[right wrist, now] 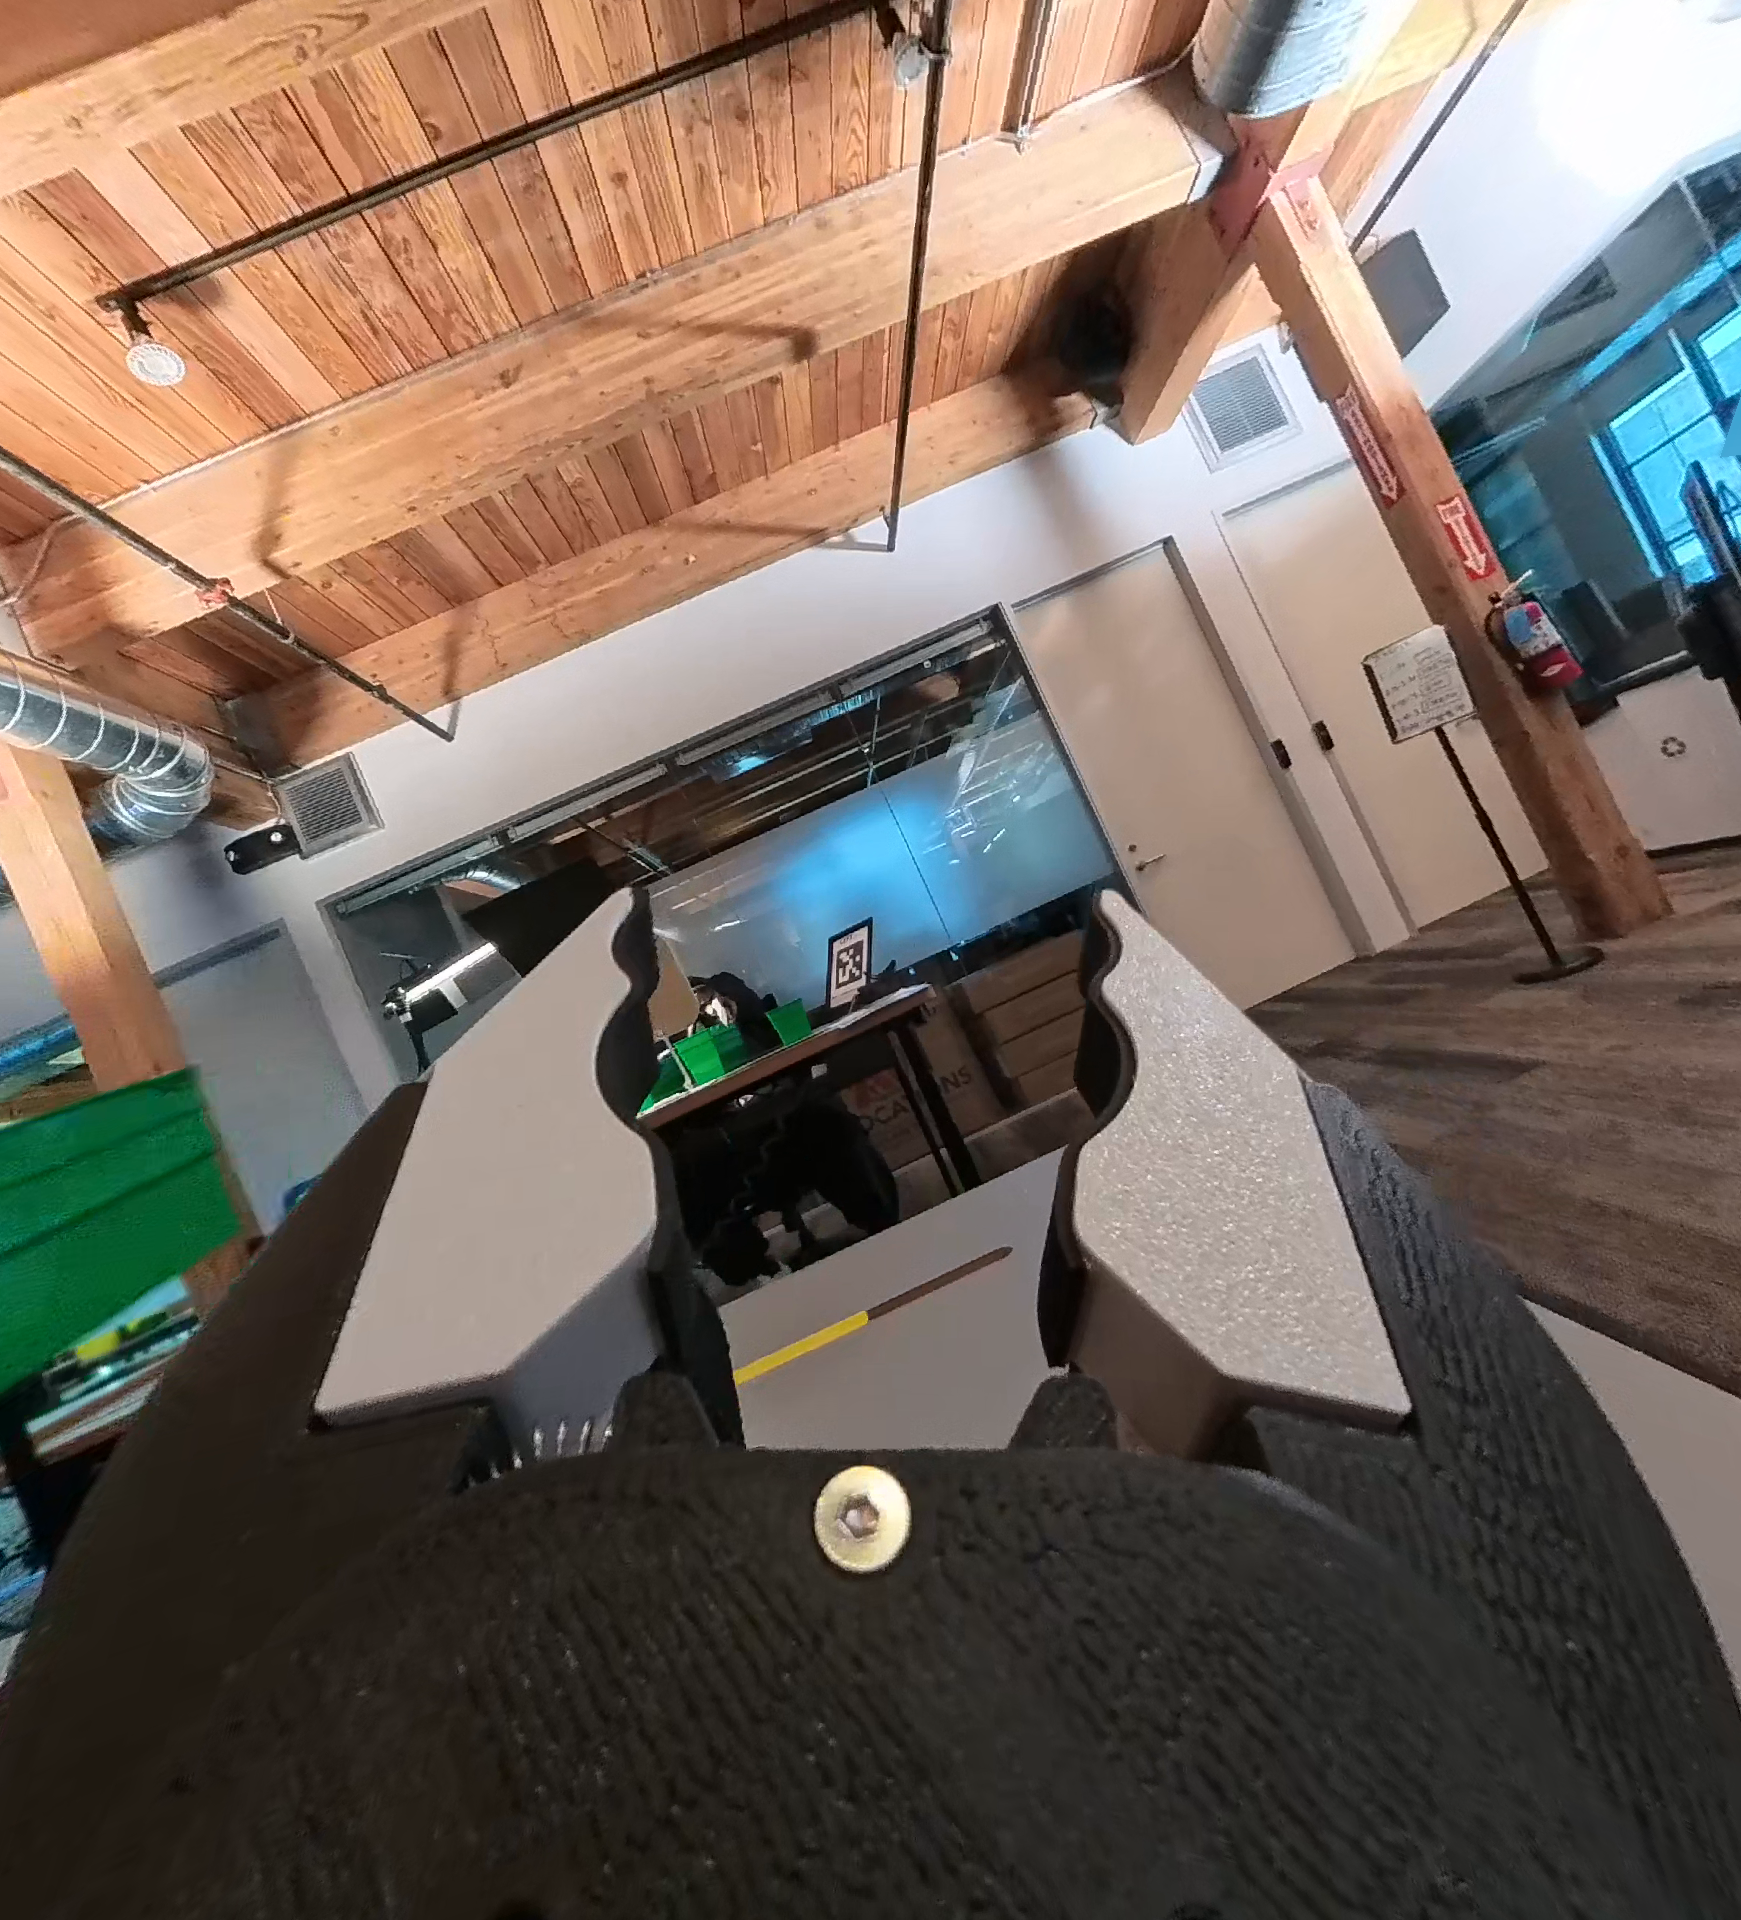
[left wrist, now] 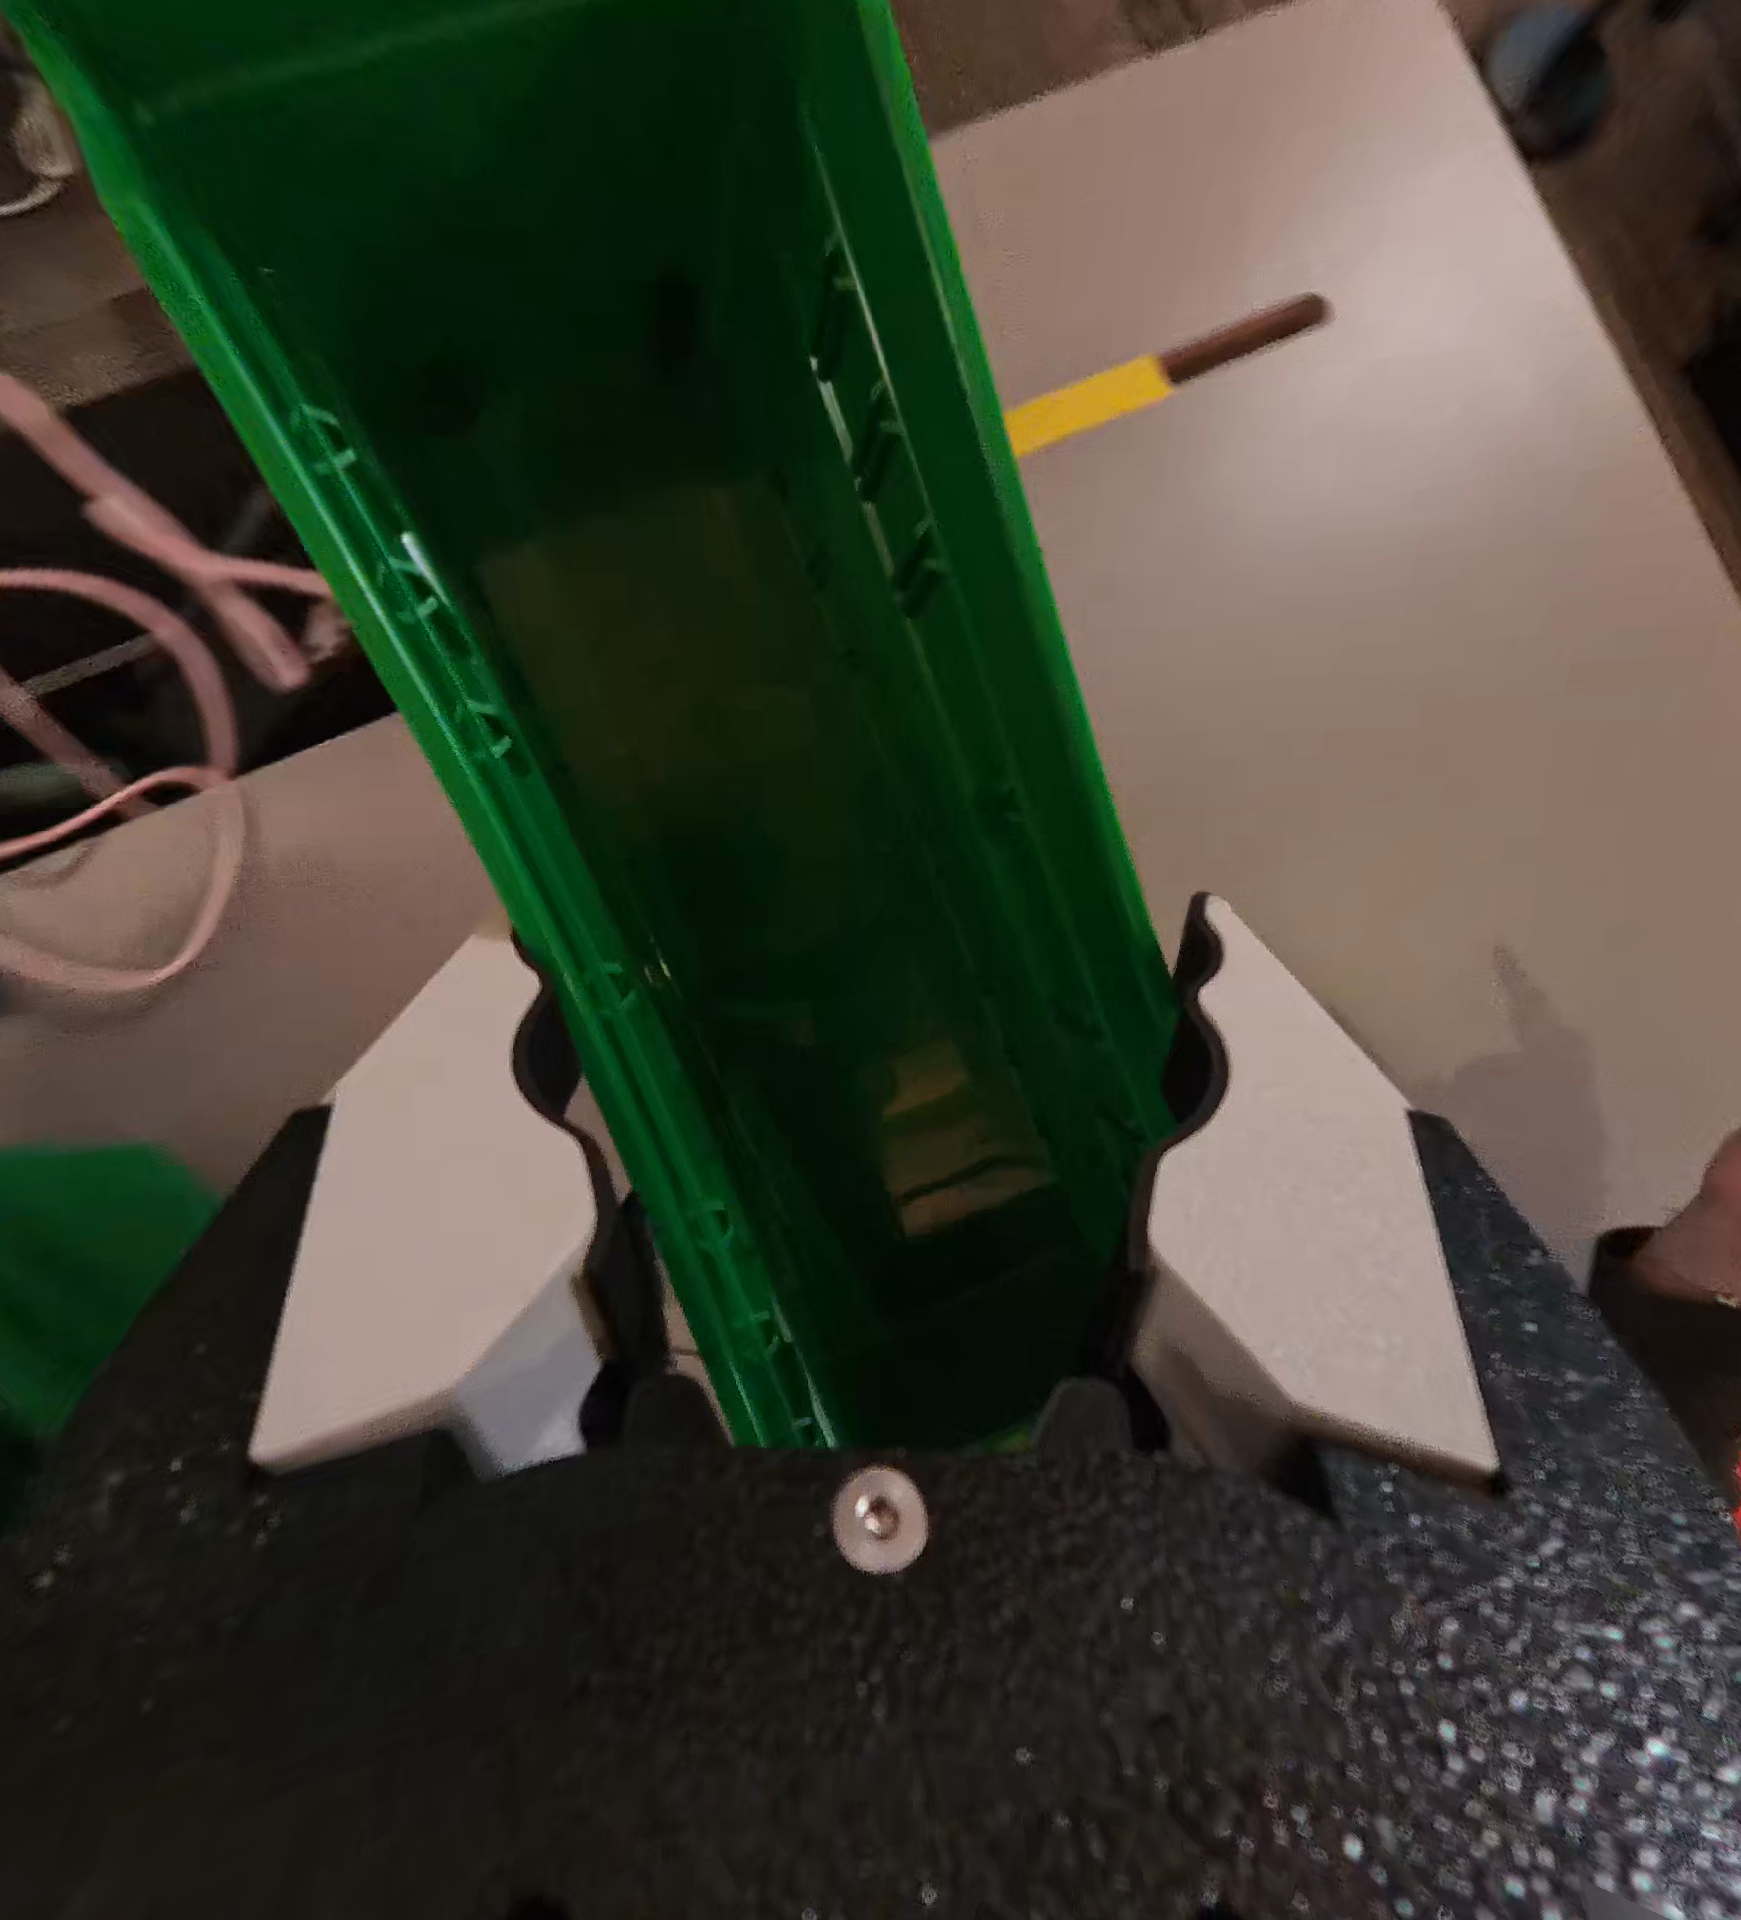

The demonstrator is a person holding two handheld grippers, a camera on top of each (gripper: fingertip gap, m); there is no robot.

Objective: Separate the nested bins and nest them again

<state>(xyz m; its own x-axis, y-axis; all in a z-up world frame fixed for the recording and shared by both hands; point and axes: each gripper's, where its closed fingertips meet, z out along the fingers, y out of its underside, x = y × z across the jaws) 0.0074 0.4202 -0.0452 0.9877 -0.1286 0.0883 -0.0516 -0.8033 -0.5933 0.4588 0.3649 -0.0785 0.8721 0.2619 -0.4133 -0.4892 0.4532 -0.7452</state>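
My left gripper (left wrist: 866,935) is shut on a long green plastic bin (left wrist: 637,520). Its two fingers press on the bin's side walls, and the bin reaches from them to the top of the left wrist view, held above the white table (left wrist: 1365,727). A second green shape (left wrist: 24,1309), blurred, sits at the lower left. My right gripper (right wrist: 866,920) is open and empty, tilted up toward the room above the table (right wrist: 949,1382). A green bin (right wrist: 55,1226) shows at the left edge of the right wrist view; I cannot tell which one it is.
A yellow and brown strip (left wrist: 1157,390) lies on the table and also shows in the right wrist view (right wrist: 866,1325). Pink cables (left wrist: 66,623) hang off the table's left side. A hand (left wrist: 1739,1226) is at the right edge. A far desk (right wrist: 824,1049) carries more green bins.
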